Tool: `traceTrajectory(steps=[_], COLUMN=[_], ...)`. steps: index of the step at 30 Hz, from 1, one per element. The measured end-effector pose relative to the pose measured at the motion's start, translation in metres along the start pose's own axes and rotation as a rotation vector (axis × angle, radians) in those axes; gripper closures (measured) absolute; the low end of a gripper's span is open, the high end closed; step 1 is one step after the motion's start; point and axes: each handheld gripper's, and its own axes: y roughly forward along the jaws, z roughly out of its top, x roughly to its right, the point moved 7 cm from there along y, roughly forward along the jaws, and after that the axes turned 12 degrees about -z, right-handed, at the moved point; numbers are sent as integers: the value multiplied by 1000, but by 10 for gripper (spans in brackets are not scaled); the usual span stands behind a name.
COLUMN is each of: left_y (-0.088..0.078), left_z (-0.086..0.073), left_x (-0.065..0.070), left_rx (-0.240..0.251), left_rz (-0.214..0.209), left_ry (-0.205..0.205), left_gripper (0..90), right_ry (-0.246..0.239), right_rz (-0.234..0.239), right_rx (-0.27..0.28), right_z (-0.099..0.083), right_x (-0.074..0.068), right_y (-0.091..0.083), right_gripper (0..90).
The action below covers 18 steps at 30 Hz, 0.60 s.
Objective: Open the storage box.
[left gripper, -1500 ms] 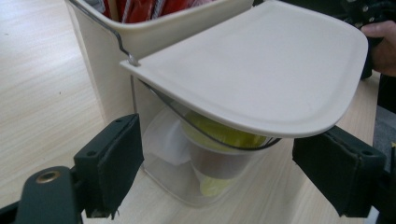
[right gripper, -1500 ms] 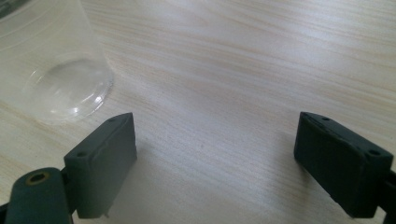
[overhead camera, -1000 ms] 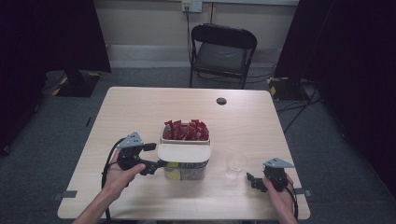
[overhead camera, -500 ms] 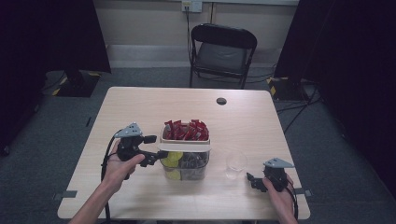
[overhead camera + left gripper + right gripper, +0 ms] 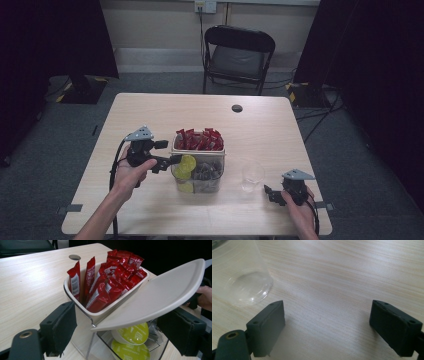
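Note:
A clear plastic box (image 5: pixel 216 176) stands mid-table. Its cream back tray (image 5: pixel 67 291) holds upright red sachets (image 5: pixel 199 140) (image 5: pixel 110 280). In the front compartment lie green-lidded pods (image 5: pixel 186 165) (image 5: pixel 131 333). The cream hinged lid (image 5: pixel 160 292) is tilted up over the pods, and its underside leans on the near jaw of my left gripper (image 5: pixel 169 152) (image 5: pixel 121 315). Those jaws stand apart, not clamped on the lid. My right gripper (image 5: pixel 270 192) (image 5: pixel 327 315) rests open on the table beside an empty clear cup (image 5: pixel 251 175) (image 5: pixel 239 272).
The wooden table (image 5: pixel 150 115) has a dark cable hole (image 5: pixel 237 108) (image 5: pixel 74 257) near its far edge. A black folding chair (image 5: pixel 239 55) stands behind the table. Cables trail from both grippers toward the front edge.
The lid lay flat over the front compartment a second ago and is now raised, so the pods show. My left gripper moved up and away from me. The right gripper stayed put.

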Motion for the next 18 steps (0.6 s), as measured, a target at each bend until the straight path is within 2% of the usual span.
traceTrajectory(steps=[8, 11, 15, 16, 18], left_y=[-2, -2, -2, -1, 0], left_z=[6, 9, 10, 10, 10], left_x=[1, -6, -9, -13, -15], left_rx=[-13, 5, 7, 12, 13], left_rz=[8, 15, 15, 28, 27], left_ry=[21, -1, -6, -16, -27], left_gripper=[162, 162, 163, 163, 164], right_ry=[0, 0, 0, 0, 0], right_rz=[0, 0, 0, 0, 0], right_rx=[0, 0, 0, 0, 0], right_z=[0, 0, 0, 0, 0], right_x=[0, 0, 0, 0, 0], right_y=[0, 0, 0, 0, 0], right_gripper=[125, 124, 124, 124, 124])
